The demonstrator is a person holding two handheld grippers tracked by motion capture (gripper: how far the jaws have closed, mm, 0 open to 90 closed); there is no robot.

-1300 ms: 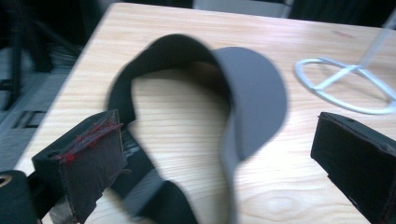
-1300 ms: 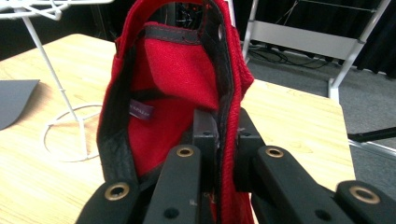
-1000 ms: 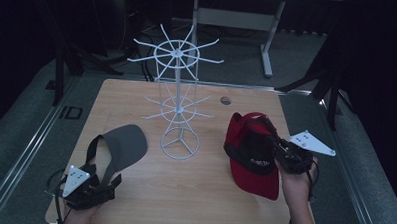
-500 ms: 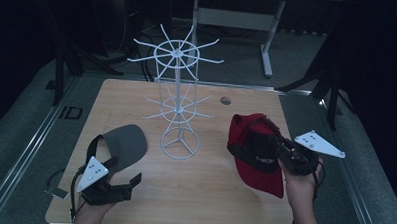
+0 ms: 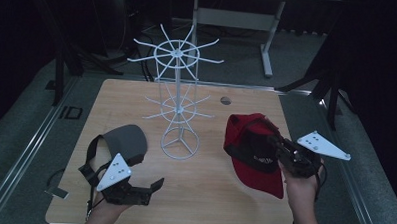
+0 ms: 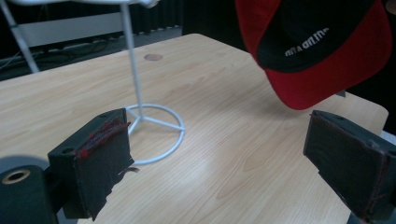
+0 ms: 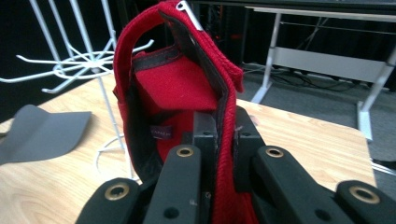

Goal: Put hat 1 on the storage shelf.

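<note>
- Black pads of the left hand-held gripper (image 5: 146,189) stand wide apart with nothing between them, low over the near left part of the pale wooden bench (image 5: 208,202). It points toward the middle of the bench.
- Just behind that hand-held gripper lies a grey cap (image 5: 123,144) with a black strap, flat on the bench at the left. It is untouched.
- At the near right, the right hand-held gripper (image 5: 278,147) is clamped on the back edge of a red fabric baseball cap (image 5: 254,171). In the right gripper view the jaws pinch the cap's red rim (image 7: 224,154) between them, and the cap stands on edge above them.
- The red cap seems held clear of the bench, its peak toward the person and its open underside facing left.
- The relation that matters: a white wire hat stand (image 5: 179,91) with spoked prongs rises at the bench's centre, forward and to the left of the red cap. The right hand is plainly the nearer one to carry the cap there. My guess is that the cap is meant for one of those prongs.
- From the left gripper view, white lettering shows upside down on the black lining inside the red cap (image 6: 322,42); I cannot read it with confidence. A small label inside the cap in the right gripper view is too blurred to read.
- Farther back, a small dark round disc (image 5: 226,100) sits in the bench surface.
</note>
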